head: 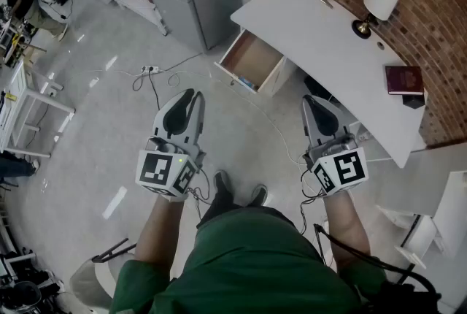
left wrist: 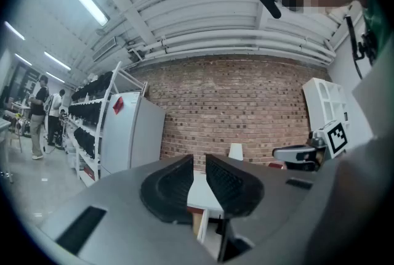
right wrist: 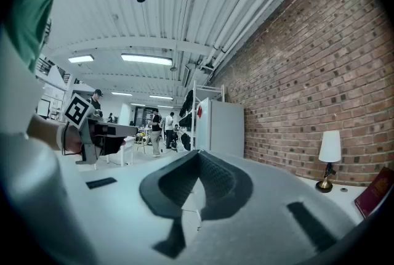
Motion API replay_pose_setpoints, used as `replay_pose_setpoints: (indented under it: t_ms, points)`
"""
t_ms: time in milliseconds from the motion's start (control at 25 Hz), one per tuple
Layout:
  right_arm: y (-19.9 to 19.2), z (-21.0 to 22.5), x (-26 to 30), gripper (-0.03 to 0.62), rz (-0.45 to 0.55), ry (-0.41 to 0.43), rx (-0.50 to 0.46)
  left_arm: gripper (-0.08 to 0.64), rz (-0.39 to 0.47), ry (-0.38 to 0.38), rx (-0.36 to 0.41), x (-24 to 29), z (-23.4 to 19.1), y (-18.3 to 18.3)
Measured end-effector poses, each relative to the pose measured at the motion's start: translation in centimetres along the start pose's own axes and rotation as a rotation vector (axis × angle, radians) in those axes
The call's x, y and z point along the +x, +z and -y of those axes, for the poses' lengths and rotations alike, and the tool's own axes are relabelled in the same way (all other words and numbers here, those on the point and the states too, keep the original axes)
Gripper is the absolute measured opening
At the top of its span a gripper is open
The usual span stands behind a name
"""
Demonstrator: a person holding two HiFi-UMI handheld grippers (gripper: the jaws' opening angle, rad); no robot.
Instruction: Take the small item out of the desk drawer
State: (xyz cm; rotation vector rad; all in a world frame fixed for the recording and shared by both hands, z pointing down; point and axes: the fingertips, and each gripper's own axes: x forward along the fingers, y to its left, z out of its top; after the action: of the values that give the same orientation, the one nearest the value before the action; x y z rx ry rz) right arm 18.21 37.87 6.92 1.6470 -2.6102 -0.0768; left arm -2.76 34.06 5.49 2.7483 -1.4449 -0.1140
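- Left gripper (head: 195, 96): jaws slightly apart, empty.
- Right gripper (head: 307, 98): jaws together, empty.
- Drawer (head: 252, 57): open at the left end of the desk (head: 328, 35), far of the 2 grippers; small bluish item (head: 246, 80) by its near edge.

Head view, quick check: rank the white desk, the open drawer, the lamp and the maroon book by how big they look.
Largest: white desk, by far.
Next: open drawer.
Last: lamp and maroon book, which look about alike, so they are not ranked.

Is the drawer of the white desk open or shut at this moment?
Open. The drawer sticks out from the desk, and its wooden inside shows from above.
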Motion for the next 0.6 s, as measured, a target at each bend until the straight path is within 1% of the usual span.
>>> replay_pose_setpoints:
  t_ms: [320,600]
  points:
    - [0.5,-2.2,4.1,0.002,-0.023,-0.035,-0.019,0.057,-0.007,-0.034,-0.015,0.8,-5.0,-0.1]
    - [0.8,-4.1,7.7,0.003,-0.036,-0.113,-0.041,0.057,-0.012,-0.067,-0.020,0.8,-10.0,-0.4]
